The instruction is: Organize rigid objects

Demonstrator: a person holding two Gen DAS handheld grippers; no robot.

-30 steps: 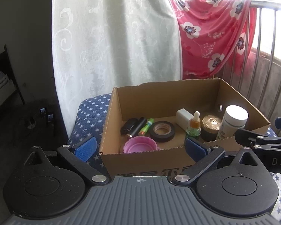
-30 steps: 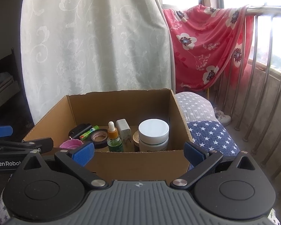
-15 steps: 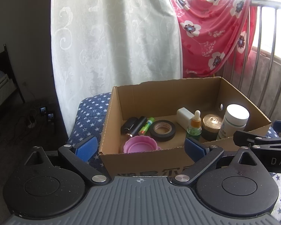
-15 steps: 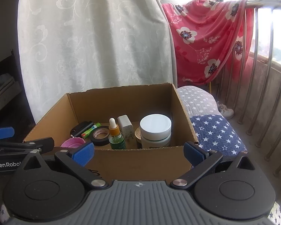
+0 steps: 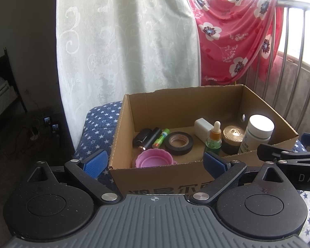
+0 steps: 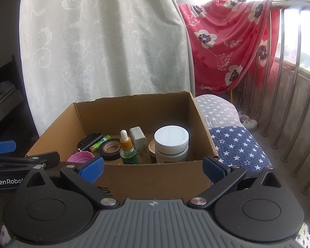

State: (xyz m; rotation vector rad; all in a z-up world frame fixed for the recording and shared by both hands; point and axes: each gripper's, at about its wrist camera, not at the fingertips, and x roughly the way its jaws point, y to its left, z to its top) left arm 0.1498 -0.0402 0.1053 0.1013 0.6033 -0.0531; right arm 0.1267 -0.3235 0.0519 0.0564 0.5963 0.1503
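An open cardboard box (image 5: 188, 103) (image 6: 134, 109) sits on a star-patterned cushion. Inside it lie a pink lid (image 5: 154, 158) (image 6: 80, 157), a black tape roll (image 5: 178, 143) (image 6: 110, 149), black tubes (image 5: 147, 137), a green stick (image 5: 160, 138), a white charger (image 5: 202, 127) (image 6: 138, 137), a green dropper bottle (image 5: 214, 139) (image 6: 128, 148), a gold-lidded jar (image 5: 232, 137) and a white-capped jar (image 5: 258, 132) (image 6: 171, 142). My left gripper (image 5: 155, 163) is open and empty in front of the box. My right gripper (image 6: 153, 168) is open and empty, also in front of the box.
A white curtain (image 5: 124, 41) hangs behind the box. A red floral cloth (image 5: 233, 35) drapes over a metal railing (image 6: 295, 62) on the right. The star cushion (image 6: 237, 144) extends right of the box. Dark floor with cables lies on the left (image 5: 37, 128).
Both grippers have drawn back and risen slightly, so the box looks a little lower and farther. Both stay open and empty; the objects in the box have not moved.
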